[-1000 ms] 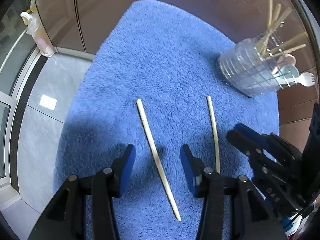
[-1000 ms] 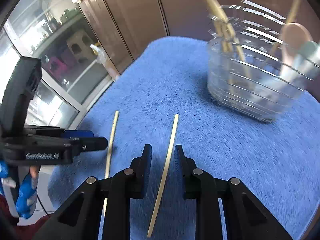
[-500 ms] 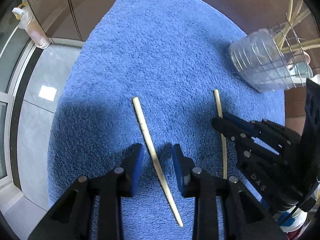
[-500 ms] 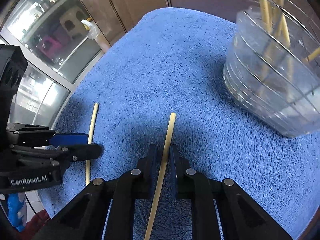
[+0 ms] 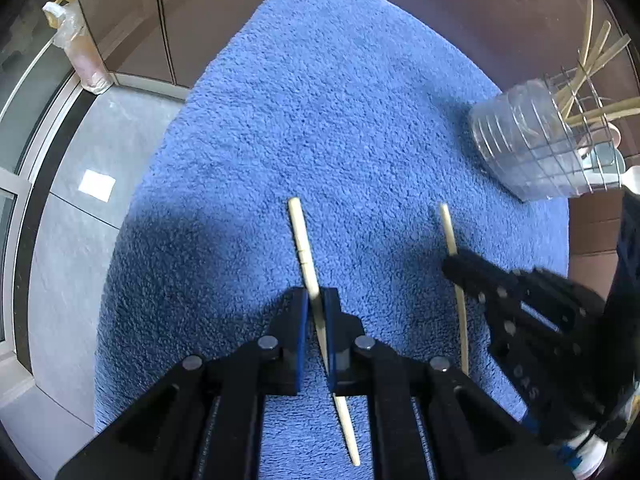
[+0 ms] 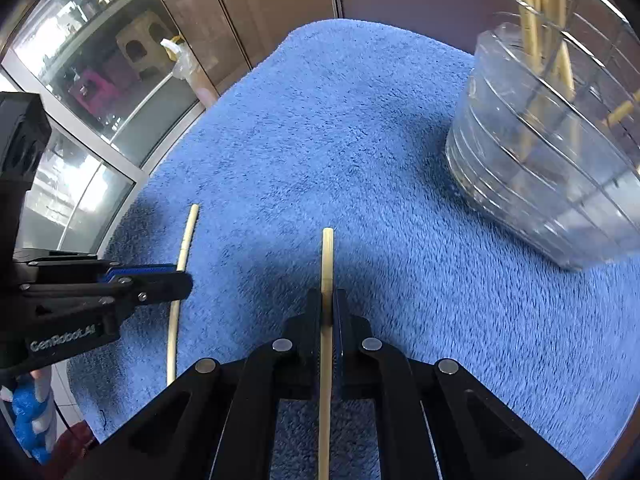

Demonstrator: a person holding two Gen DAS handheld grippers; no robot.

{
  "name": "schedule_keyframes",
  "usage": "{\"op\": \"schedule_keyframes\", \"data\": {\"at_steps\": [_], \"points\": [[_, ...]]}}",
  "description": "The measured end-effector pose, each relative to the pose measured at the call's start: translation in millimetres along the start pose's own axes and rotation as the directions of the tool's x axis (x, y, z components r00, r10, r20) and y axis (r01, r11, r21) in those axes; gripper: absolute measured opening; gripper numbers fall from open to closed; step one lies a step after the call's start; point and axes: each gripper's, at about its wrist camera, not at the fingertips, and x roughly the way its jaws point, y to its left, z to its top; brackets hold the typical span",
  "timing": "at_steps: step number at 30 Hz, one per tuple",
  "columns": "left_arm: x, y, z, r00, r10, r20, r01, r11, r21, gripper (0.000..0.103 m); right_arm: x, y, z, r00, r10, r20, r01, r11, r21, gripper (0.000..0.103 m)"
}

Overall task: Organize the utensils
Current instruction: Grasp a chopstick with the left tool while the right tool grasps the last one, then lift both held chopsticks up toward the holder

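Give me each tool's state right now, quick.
Left tool: closed on the left chopstick lying on the blue mat.
Right tool: closed on the right chopstick.

grey tile floor [image 5: 64, 240], brown cabinet doors [image 5: 192, 20], glass window [image 6: 76, 60], daylight.

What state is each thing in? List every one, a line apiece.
left gripper: shut on the left chopstick.
right gripper: shut on the right chopstick.
left chopstick: clamped near its middle, lying along the blue mat.
right chopstick: clamped between the pads, pointing forward over the mat.
utensil holder: upright on the mat, already holding chopsticks and spoons.
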Motion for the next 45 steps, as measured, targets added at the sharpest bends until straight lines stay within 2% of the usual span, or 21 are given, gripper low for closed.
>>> {"op": "schedule_keyframes", "data": {"at_steps": [6,9,12,15,17,20,24,25,26,28,29,32,33,34,35,37,40,45], "points": [[-21,3,-14,0.996,-0.025,0.083,0.024,1.0,0.01,0.007,-33,7,-25,0.996,0.017,0.091,-0.017,1.0,0.006,0.005],[-44,-3,-29,0.985,-0.042,0.165,0.035,0.998,0.045,0.006,-55,8,-38,0.986,0.025,0.162,-0.029,0.999,0.024,0.005],[-64,-11,-42,0.968,-0.056,0.243,0.036,0.996,0.084,0.006,-81,9,-57,0.967,0.038,0.251,-0.049,0.998,0.039,0.005],[-91,-21,-62,0.936,-0.083,0.341,0.038,0.99,0.135,0.005,-107,14,-78,0.937,0.045,0.346,-0.062,0.997,0.039,0.005],[-106,-28,-71,0.916,-0.103,0.388,0.044,0.986,0.158,0.005,-125,15,-94,0.909,0.052,0.415,-0.073,0.997,0.035,0.005],[-129,-43,-82,0.876,-0.145,0.46,0.059,0.979,0.197,0.005,-149,14,-111,0.866,0.035,0.499,-0.062,0.997,0.038,0.005],[-150,-63,-86,0.83,-0.187,0.526,0.066,0.968,0.241,0.005,-181,3,-122,0.798,0.007,0.603,-0.054,0.997,0.059,0.005],[-158,-70,-85,0.814,-0.198,0.546,0.065,0.965,0.254,0.005,-190,-2,-122,0.773,0.002,0.635,-0.058,0.996,0.066,0.005],[-163,-74,-84,0.804,-0.207,0.557,0.065,0.962,0.264,0.005,-196,-4,-121,0.757,-0.004,0.654,-0.057,0.996,0.072,0.005],[-170,-82,-77,0.796,-0.216,0.565,0.057,0.957,0.285,0.005,-210,-11,-115,0.719,-0.02,0.694,-0.048,0.996,0.079,0.005],[-170,-85,-74,0.801,-0.213,0.559,0.052,0.956,0.289,0.005,-213,-13,-112,0.712,-0.021,0.702,-0.049,0.996,0.08,0.005],[-156,-80,-63,0.847,-0.18,0.499,0.041,0.96,0.277,0.005,-215,-19,-103,0.715,-0.003,0.699,-0.061,0.996,0.067,0.005],[-147,-74,-61,0.869,-0.153,0.471,0.027,0.964,0.263,0.005,-212,-20,-103,0.719,0.004,0.695,-0.067,0.996,0.063,0.005],[-133,-66,-56,0.897,-0.12,0.425,0.016,0.97,0.241,0.005,-208,-21,-101,0.724,0.014,0.689,-0.075,0.995,0.059,0.005],[-126,-60,-55,0.911,-0.109,0.397,0.015,0.973,0.232,0.005,-203,-22,-101,0.729,0.023,0.684,-0.084,0.995,0.056,0.005],[-101,-48,-47,0.95,-0.055,0.307,-0.005,0.982,0.191,0.005,-189,-23,-100,0.74,0.041,0.671,-0.104,0.993,0.054,0.005],[-75,-39,-38,0.977,-0.046,0.209,0.011,0.986,0.168,0.007,-173,-24,-97,0.754,0.069,0.654,-0.135,0.99,0.051,0.005],[-39,-32,-26,0.996,-0.028,0.09,0.016,0.991,0.133,0.007,-160,-25,-106,0.76,0.09,0.643,-0.158,0.986,0.05,0.005]]}}
